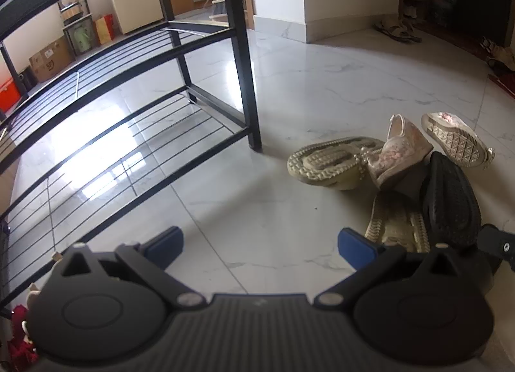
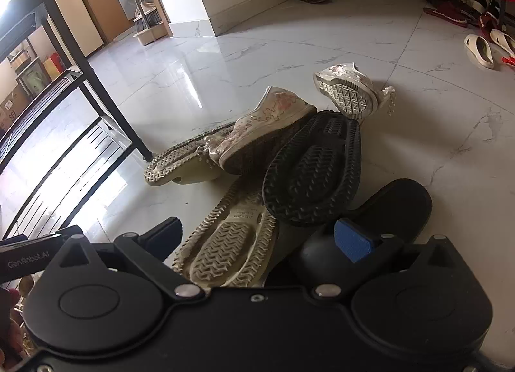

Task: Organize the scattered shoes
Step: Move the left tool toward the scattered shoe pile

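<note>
In the left wrist view, the left gripper [image 1: 260, 244] hung wide open and empty over glossy white marble floor [image 1: 322, 75], beside a black wire shoe rack [image 1: 128, 108]. In the right wrist view, the right gripper [image 2: 259, 236] gaped empty above the shoe pile [image 2: 273, 146]; 2 cream slippers [image 2: 482, 46] lay well apart.

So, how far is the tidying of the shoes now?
Nothing looks done yet: the black shoe rack shows only bare shelves. Nothing is in hand either; the left gripper is open over bare floor, and the right gripper is open above an upturned beige clog. Left to do: the whole pile, namely the other beige clog, two floral sneakers and the black shoes.
</note>
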Demonstrator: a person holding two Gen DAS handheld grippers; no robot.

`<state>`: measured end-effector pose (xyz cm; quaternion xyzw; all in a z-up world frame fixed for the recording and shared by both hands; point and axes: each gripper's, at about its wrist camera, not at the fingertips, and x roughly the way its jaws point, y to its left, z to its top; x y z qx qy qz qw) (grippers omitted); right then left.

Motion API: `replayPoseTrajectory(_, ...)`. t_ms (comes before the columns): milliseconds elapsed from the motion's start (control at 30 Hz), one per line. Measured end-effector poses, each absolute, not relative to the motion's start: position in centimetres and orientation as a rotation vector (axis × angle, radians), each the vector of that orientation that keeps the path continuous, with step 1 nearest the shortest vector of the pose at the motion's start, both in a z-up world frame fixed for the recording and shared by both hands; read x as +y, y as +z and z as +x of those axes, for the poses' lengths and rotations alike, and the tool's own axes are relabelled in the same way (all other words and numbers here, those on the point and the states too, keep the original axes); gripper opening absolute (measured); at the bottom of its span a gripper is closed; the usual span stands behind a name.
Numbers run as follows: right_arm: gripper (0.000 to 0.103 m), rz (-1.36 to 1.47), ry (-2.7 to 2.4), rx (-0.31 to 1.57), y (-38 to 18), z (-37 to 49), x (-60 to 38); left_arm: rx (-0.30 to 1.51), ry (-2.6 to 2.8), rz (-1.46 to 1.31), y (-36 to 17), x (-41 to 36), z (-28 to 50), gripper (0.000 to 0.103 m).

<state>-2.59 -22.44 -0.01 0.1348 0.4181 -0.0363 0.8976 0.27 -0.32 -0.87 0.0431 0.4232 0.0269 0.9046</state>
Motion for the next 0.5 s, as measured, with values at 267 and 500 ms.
replayPoseTrajectory(267,0.103,0.279,-0.071,0.890,-0.7,-2.5,-22.4,0.882,0.054,0.085,-1.1,-0.2,0.3,0.103)
replayPoseTrajectory(500,0.103,0.287,-0.080,0.880,-0.6,-2.3,-22.7,0.887,0.052,0.082,-1.1,0.0,0.2,0.103)
